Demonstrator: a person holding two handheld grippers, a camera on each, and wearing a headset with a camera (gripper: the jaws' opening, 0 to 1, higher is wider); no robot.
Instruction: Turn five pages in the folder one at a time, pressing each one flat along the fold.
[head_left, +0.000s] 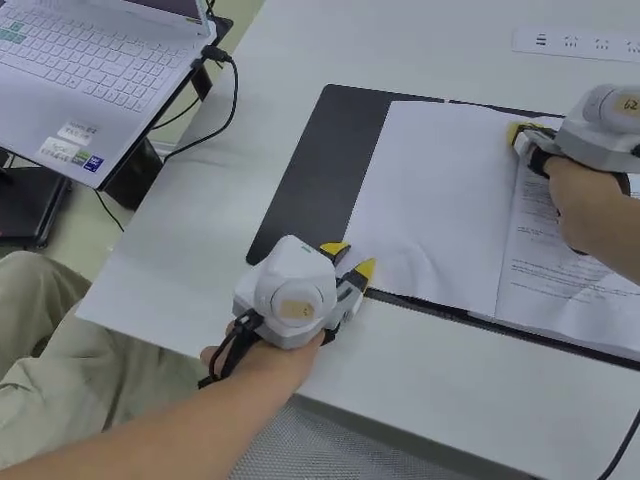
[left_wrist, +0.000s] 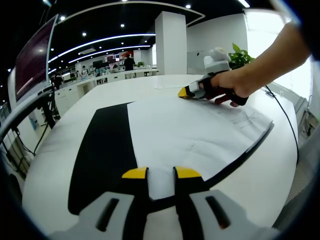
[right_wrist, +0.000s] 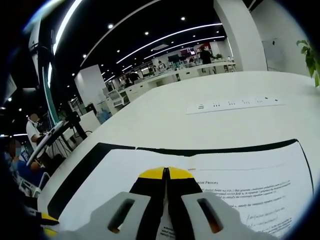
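Left gripper (head_left: 350, 258) at near edge of blank white page (head_left: 430, 200), jaws slightly apart; right gripper (head_left: 517, 134), jaws closed, on black folder (head_left: 310, 170) fold; printed sheet (head_left: 560, 265) text too tiny to read tbh.

A white laptop (head_left: 90, 70) is seen on a blk stand (head_left: 150, 170) just beside the table's (head_left: 300, 40) left edge, w/ a blk cable (head_left: 235, 95) plugged into its side. A white pwr strip (head_left: 575, 42) is laid flat near the far edge. A green plant (left_wrist: 240, 50) is seen beyond the table.
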